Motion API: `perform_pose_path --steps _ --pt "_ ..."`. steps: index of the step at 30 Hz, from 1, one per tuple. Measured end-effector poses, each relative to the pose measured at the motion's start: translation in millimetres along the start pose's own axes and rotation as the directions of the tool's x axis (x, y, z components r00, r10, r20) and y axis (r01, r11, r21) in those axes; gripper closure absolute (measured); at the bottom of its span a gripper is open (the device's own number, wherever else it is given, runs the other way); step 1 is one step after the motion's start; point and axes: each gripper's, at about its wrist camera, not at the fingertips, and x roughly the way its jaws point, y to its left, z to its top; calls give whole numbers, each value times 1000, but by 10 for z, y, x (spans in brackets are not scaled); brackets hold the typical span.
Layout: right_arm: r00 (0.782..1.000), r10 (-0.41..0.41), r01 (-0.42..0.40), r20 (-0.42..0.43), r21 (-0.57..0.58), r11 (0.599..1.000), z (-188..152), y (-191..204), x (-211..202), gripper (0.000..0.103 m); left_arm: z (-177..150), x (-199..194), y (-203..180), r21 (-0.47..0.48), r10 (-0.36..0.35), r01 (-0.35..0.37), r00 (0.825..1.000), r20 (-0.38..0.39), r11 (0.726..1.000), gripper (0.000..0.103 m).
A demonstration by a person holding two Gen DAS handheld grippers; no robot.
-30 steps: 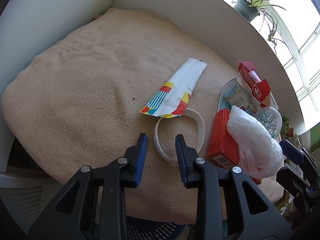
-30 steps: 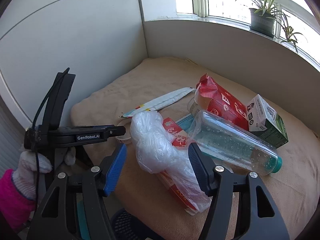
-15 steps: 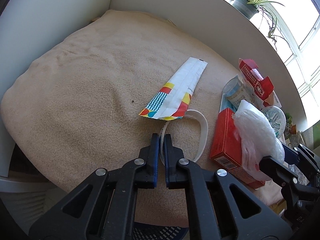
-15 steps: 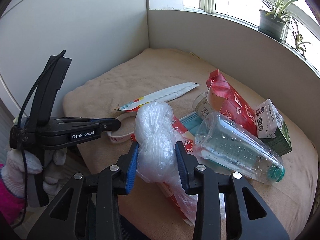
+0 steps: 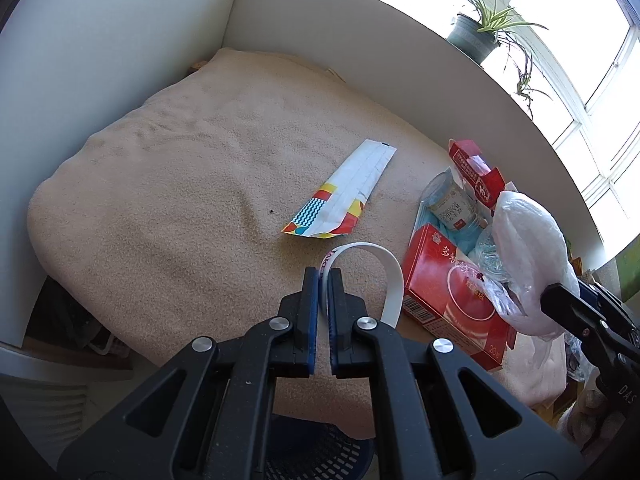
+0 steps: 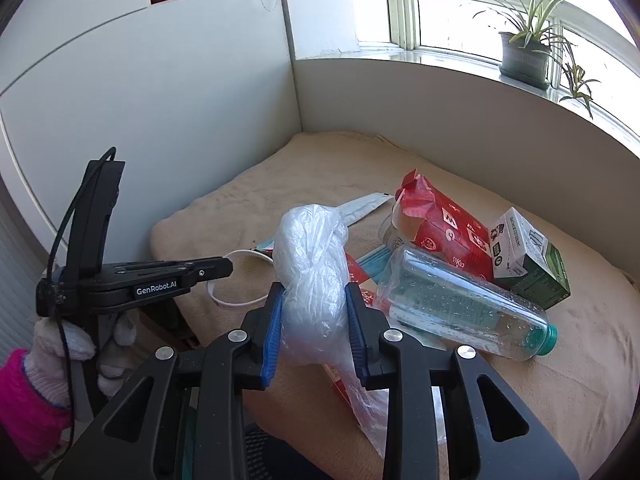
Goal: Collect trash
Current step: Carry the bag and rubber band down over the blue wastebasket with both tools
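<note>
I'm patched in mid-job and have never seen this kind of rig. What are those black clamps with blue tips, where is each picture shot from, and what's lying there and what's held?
There is no robot arm. A person holds two hand grippers, each with a fisheye camera looking along its fingers.

In the left wrist view, the left gripper is shut on a white paper ring. In the right wrist view, the right gripper is shut on a knotted clear plastic bag.

On the beige blanket lie a colourful flat wrapper, a red box, a torn red carton, a clear bottle and a green-and-white carton. A dark mesh basket sits below.
</note>
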Motion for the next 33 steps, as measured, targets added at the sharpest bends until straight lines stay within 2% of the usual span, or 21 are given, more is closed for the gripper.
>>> perform_pose_path --steps 7,17,24,33 --pt "997 -3 0 82 36 999 50 -102 -318 76 11 -240 5 6 -6 6 999 48 1000 101" --pt "981 50 -68 188 91 994 -102 -182 -889 76 -216 -622 -130 61 -50 45 996 80 997 101" --pt "977 90 -115 195 123 986 -450 -98 -1108 76 -527 -782 -235 110 -65 57 995 71 992 101" --pt "984 123 -146 131 188 971 -1036 11 -1072 76 -1033 -766 -372 175 -58 54 998 20 983 101"
